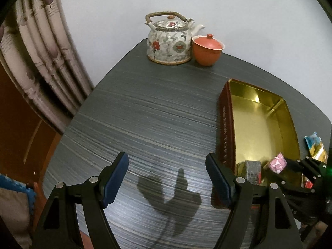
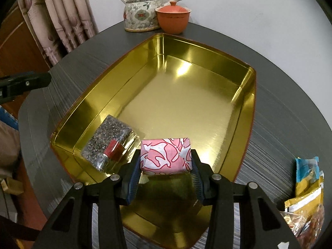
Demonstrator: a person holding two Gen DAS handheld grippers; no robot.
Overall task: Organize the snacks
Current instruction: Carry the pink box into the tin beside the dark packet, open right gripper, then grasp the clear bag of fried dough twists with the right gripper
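A gold-lined tin point(image 2: 247, 108) with dark red outer walls point(image 1: 225, 128) sits on the dark table. My right gripper point(image 2: 165, 166) is shut on a pink-and-white patterned snack packet point(image 2: 166, 155), held low over the tin's near end; the same packet point(image 1: 277, 163) shows at the right of the left wrist view. A grey speckled snack block with a red label point(image 2: 105, 143) lies in the tin's near left corner. My left gripper point(image 1: 167, 178) hangs open over bare table, left of the tin, with nothing between its fingers.
A flowered teapot point(image 1: 169, 41) and an orange lidded cup point(image 1: 207, 49) stand at the table's far edge. Several loose snack packets point(image 2: 307, 188) lie on the table right of the tin. A curtain point(image 1: 41, 47) hangs at the left.
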